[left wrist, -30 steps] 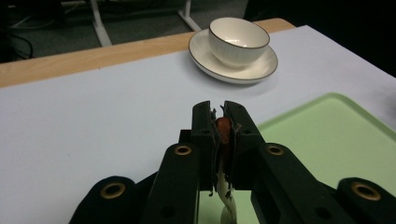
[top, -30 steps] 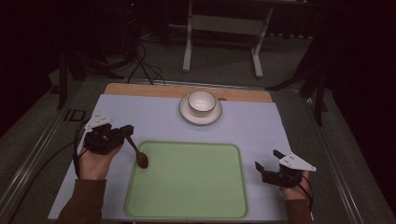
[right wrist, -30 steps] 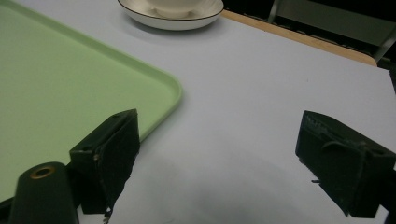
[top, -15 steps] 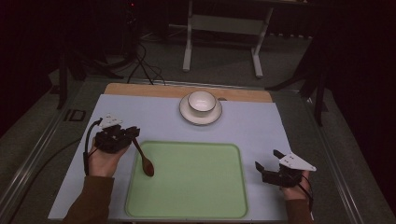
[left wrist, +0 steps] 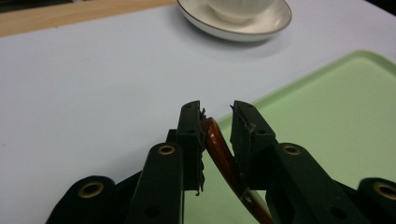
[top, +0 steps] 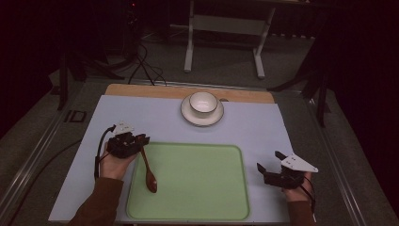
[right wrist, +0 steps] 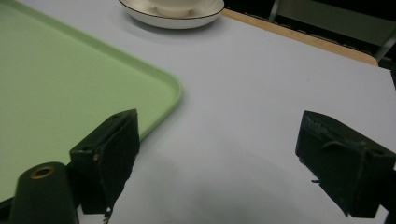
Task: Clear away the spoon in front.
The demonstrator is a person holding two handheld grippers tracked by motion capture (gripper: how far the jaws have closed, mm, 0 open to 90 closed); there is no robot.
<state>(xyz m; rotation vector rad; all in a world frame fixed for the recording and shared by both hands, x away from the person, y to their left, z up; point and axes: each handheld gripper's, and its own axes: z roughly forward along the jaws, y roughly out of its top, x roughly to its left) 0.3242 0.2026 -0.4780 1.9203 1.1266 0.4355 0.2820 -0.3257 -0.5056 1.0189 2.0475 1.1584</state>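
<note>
Both grippers are black, the left gripper (top: 143, 139) and right gripper (top: 263, 165) each topped by a grey three-cornered plate and trailing a black cable. Brass-ringed screw holes dot the jaw arms. Rust-brown sleeve (top: 96, 203) on the left arm.

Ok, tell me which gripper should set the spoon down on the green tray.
Left. The left gripper already holds the brown spoon by its handle, with the bowl hanging over the green tray. The right gripper sits open and empty beside the tray's right edge.

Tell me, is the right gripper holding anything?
No, the right gripper has its jaws wide apart over bare table, with nothing between them.
</note>
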